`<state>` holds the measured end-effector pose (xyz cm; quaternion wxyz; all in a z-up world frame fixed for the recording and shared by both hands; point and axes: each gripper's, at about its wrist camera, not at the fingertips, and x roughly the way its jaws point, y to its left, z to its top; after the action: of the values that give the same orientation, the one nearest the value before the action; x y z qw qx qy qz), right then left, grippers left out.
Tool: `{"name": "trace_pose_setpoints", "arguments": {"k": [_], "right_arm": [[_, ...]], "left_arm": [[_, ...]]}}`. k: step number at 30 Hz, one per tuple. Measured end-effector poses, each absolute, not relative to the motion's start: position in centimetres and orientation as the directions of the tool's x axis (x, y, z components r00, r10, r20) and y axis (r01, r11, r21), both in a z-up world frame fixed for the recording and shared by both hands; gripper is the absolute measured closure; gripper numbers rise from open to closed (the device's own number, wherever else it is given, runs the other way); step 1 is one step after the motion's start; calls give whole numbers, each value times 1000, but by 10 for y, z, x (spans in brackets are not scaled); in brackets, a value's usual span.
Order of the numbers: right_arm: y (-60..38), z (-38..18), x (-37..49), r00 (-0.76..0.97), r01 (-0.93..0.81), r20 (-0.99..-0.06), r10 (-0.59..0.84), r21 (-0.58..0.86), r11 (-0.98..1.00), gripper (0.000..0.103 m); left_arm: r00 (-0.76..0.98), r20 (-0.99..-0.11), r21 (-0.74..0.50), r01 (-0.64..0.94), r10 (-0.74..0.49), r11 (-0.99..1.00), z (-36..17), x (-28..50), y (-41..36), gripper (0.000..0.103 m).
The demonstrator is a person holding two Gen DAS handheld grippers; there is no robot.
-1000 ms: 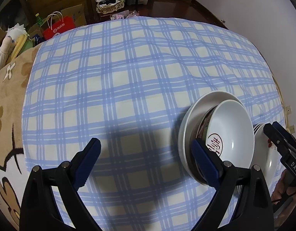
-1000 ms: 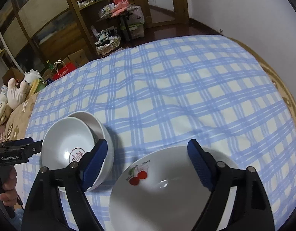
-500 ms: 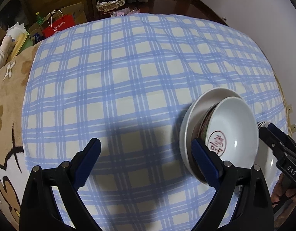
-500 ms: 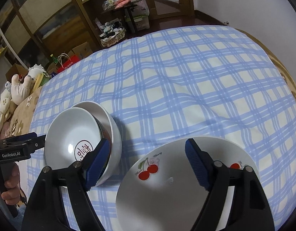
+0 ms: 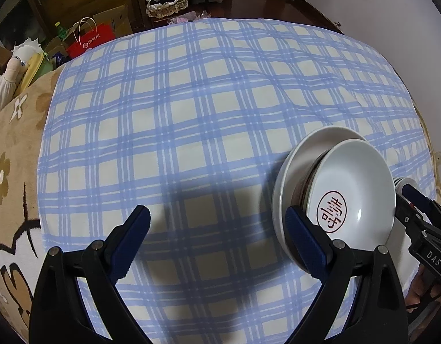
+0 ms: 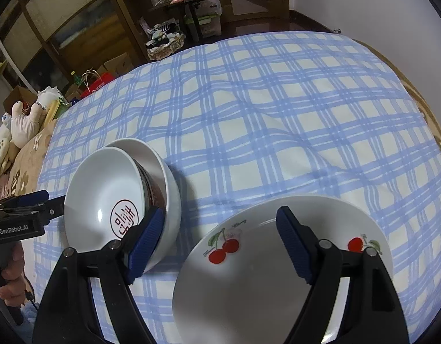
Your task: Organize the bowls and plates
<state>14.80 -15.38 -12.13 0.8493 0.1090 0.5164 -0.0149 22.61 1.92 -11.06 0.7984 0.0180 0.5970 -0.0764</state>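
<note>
A white bowl with a red stamp [image 5: 352,197] [image 6: 106,197] sits tilted inside a plain white bowl [image 5: 312,149] [image 6: 163,177] on the blue checked cloth. A white plate with cherries [image 6: 263,275] lies to their right; its edge shows in the left wrist view [image 5: 403,252]. My left gripper [image 5: 217,240] is open and empty, left of the bowls, its right finger beside them. My right gripper [image 6: 217,243] is open and empty, low over the gap between bowls and plate. Each gripper shows in the other's view: the right one [image 5: 421,223] and the left one [image 6: 25,209].
The blue checked cloth [image 5: 192,114] [image 6: 277,114] covers a round table. A brown flowered blanket [image 5: 11,143] lies to the left. Shelves, a red bag [image 5: 91,40] and boxes stand on the floor beyond the far edge. A white wall is at the right.
Both views have pulled back and up a little; the bowls and plate appear lower and farther. Both grippers stay open. The dishes have not moved.
</note>
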Motion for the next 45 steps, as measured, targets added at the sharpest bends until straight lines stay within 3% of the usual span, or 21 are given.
{"name": "trace_pose_setpoints", "arguments": {"k": [5, 9, 19, 23, 25, 28, 30, 31, 36, 38, 45], "right_arm": [[-154, -122, 148, 465, 147, -881, 86, 172, 974, 18], [-155, -121, 149, 464, 179, -882, 78, 180, 967, 10], [-143, -113, 147, 477, 129, -878, 37, 112, 985, 14], [-140, -110, 147, 489, 119, -871, 51, 124, 985, 24], [-139, -110, 147, 486, 103, -871, 76, 143, 984, 36], [-139, -111, 147, 480, 90, -868, 127, 193, 977, 52], [-136, -111, 146, 471, 73, -868, 157, 215, 974, 62], [-135, -111, 146, 468, 67, -867, 169, 226, 972, 69], [-133, -112, 146, 466, 66, -865, 183, 240, 969, 74], [-136, -113, 146, 462, 81, -859, 220, 288, 954, 80], [-144, -118, 148, 458, 115, -845, 277, 365, 924, 80]], "left_arm": [[268, -960, -41, 167, -86, 985, -113, 226, 19, 9], [275, -959, -13, 191, -66, 982, -114, 226, 16, 9], [268, -960, -23, 197, -77, 980, -114, 225, 15, 9], [266, -959, -35, 219, -94, 975, -112, 223, 11, 23], [263, -958, -56, 228, -117, 972, -111, 222, 10, 30], [261, -953, -90, 242, -154, 966, -109, 219, 8, 46], [251, -947, -135, 253, -200, 958, -109, 217, 6, 65], [249, -944, -153, 258, -218, 954, -108, 215, 4, 68], [243, -930, -212, 256, -275, 943, -108, 213, 2, 90], [240, -926, -229, 256, -291, 939, -110, 213, 0, 96], [215, -935, -228, 241, -281, 943, -120, 216, -2, 96]]}}
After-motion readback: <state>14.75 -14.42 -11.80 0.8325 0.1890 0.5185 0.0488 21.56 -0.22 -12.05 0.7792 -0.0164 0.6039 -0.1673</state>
